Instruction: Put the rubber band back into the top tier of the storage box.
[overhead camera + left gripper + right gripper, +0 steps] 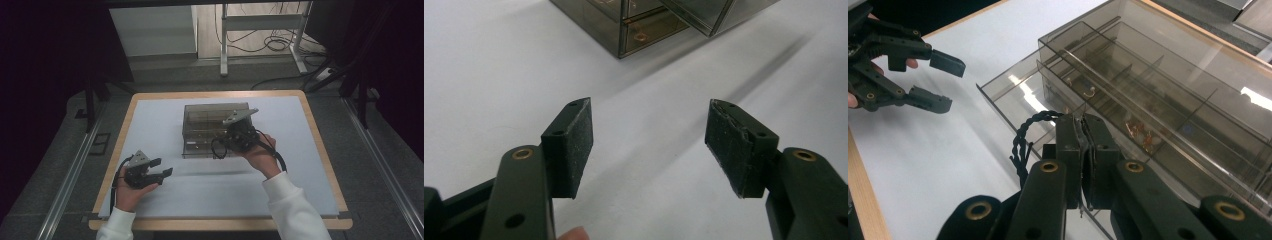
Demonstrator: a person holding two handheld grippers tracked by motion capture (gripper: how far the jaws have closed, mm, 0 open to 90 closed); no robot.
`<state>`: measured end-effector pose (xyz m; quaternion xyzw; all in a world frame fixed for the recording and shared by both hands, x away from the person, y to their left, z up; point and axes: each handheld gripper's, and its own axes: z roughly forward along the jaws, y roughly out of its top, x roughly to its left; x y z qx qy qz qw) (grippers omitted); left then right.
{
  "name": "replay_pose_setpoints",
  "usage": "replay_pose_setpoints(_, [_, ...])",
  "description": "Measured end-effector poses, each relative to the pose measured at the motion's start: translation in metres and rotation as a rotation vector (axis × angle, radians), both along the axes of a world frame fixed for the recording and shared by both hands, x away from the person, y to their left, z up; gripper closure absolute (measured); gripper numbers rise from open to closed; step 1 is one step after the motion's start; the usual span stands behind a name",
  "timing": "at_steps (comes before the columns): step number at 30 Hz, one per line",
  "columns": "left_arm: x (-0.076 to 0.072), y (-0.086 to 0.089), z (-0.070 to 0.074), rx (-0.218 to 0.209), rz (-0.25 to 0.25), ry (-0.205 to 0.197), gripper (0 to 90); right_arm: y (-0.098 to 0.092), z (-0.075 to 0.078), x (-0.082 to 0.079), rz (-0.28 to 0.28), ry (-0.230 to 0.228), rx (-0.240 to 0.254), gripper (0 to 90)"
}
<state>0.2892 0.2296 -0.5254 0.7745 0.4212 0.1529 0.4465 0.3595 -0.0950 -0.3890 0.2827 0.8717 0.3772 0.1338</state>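
A smoky clear plastic drawer box (212, 120) stands mid-table, with small items in its compartments (1140, 132). Its lowest drawer (1008, 92) is slid partly out toward me. My right gripper (229, 144) reaches down at the drawer's front, and in the right gripper view its jaws (1083, 150) are shut on the thin clear front wall. My left gripper (162, 167) rests near the table's front left, open with nothing between its pads (649, 145). It points toward the box (644, 25) and also appears at the top left of the right gripper view (943, 82).
The white mat (215, 185) lies on a wood-edged table (320, 145). A black twisted cable (1023, 142) loops beside the right jaws. Behind the table stand a white desk frame (225, 45) and floor cables (275, 45).
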Motion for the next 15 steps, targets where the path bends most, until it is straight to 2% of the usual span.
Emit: replay_pose_setpoints(15, [0.0, 0.002, 0.0, -0.003, 0.001, -0.003, 36.0, 0.019, 0.003, 0.012, 0.003, 0.002, 0.014, 86.6])
